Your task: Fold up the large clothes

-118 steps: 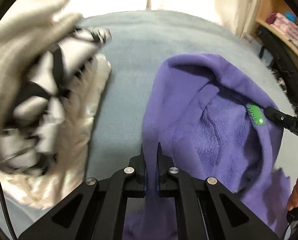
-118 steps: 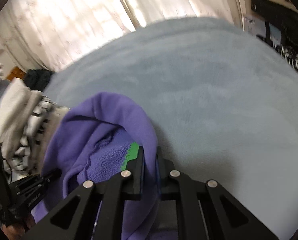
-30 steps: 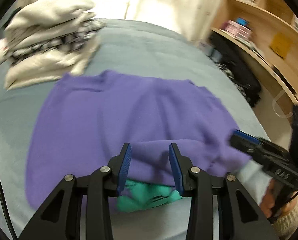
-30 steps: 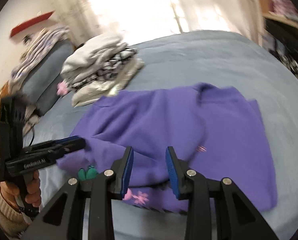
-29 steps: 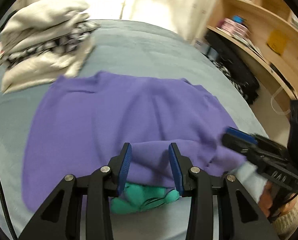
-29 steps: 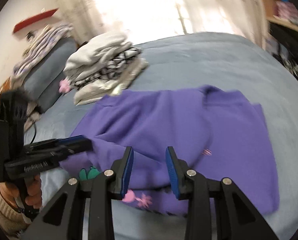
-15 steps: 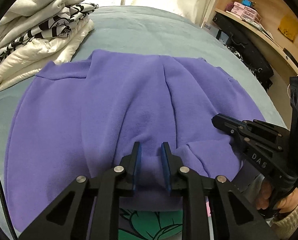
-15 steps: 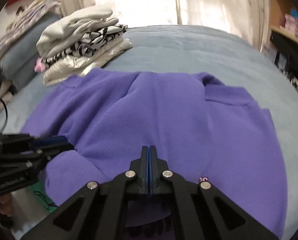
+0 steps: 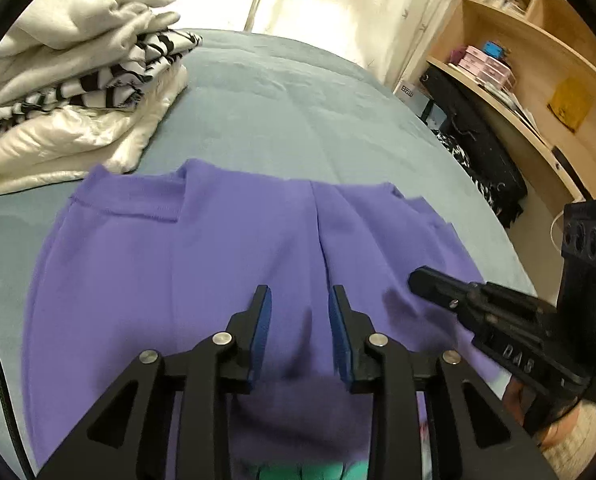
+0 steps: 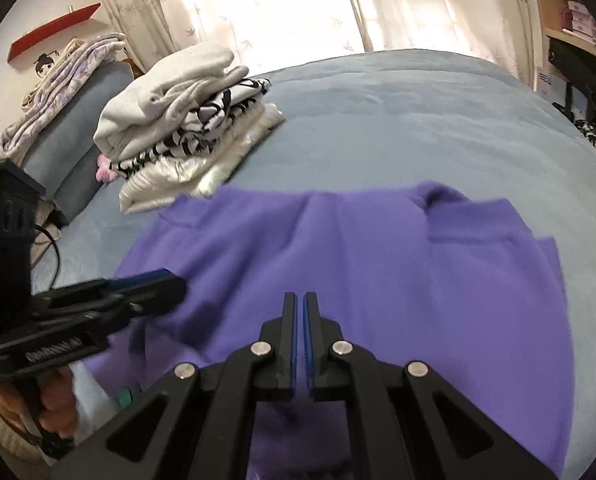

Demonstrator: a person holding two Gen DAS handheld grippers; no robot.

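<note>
The purple sweater [image 9: 185, 272] lies spread on the bed [image 9: 281, 120] beneath both claws. The left claw [image 9: 300, 322], just re-opening, hangs released; the right claw [image 10: 301, 320] is clenched empty. Pressing down carelessly could rumple the fold.

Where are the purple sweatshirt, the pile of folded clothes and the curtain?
purple sweatshirt [image 9: 169, 280]: left wrist view, flat body panel.
pile of folded clothes [image 10: 177, 120]: right wrist view, striped middle layer.
curtain [image 10: 438, 8]: right wrist view, patterned fabric.
</note>
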